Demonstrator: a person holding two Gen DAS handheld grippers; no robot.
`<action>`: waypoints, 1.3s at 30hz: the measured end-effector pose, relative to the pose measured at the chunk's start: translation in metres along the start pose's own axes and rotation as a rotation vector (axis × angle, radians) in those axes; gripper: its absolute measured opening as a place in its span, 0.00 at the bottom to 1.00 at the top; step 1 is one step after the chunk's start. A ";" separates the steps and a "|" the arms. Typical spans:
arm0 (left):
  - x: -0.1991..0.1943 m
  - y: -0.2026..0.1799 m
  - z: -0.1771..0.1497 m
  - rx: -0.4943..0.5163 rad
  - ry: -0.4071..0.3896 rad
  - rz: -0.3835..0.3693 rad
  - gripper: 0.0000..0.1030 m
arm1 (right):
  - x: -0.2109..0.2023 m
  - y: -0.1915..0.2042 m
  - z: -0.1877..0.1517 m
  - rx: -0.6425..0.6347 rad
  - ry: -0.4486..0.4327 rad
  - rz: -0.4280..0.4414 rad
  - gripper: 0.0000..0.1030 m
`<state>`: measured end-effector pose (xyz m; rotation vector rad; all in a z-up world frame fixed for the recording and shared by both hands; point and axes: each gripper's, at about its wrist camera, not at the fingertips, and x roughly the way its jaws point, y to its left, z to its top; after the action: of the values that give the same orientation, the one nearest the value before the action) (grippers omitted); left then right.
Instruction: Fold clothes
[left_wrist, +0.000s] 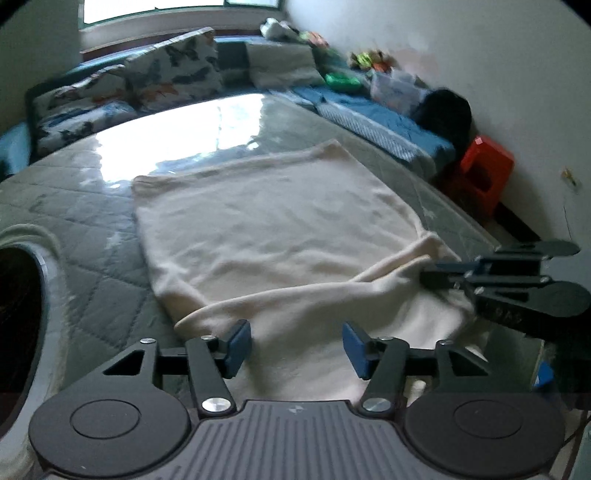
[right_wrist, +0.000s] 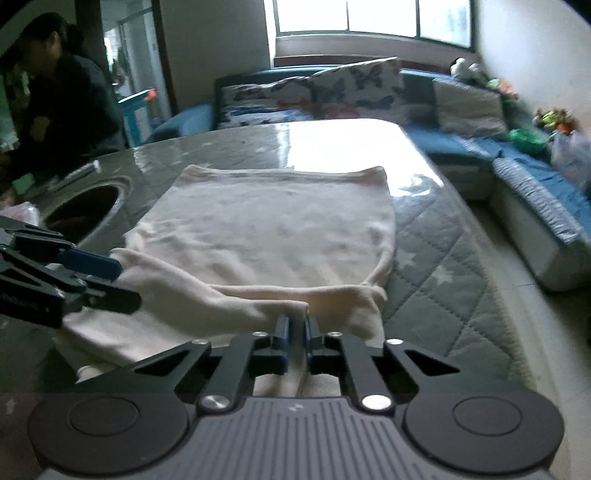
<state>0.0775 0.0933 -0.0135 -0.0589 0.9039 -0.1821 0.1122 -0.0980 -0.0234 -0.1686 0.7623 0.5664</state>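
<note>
the cream garment (left_wrist: 273, 229) lies spread across the middle of both frames on the quilted table cover (left_wrist: 92, 236), its near edge pinched in the closed right gripper (right_wrist: 294, 334) at lower center, while the left gripper (left_wrist: 297, 345) gapes wide over that edge, holding nothing.

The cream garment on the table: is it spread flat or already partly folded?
Partly folded. The far part of the cream garment lies flat, and its near edge is doubled over, pinched in the shut right tongs. The left tongs are open.

black tool (left_wrist: 297, 349), blue pads (left_wrist: 238, 345), silver screws
</note>
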 end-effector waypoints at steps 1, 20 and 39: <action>0.002 0.000 0.003 0.002 0.010 -0.002 0.61 | -0.002 0.002 0.001 -0.001 -0.008 -0.021 0.04; -0.006 -0.029 -0.015 0.003 -0.007 0.094 0.59 | -0.037 -0.006 -0.015 -0.005 -0.090 -0.011 0.10; -0.045 -0.054 -0.045 0.271 0.016 0.009 0.74 | -0.025 -0.004 -0.022 -0.141 -0.011 0.105 0.22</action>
<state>0.0079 0.0500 0.0005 0.1981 0.8885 -0.2951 0.0867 -0.1191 -0.0219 -0.2567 0.7233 0.7207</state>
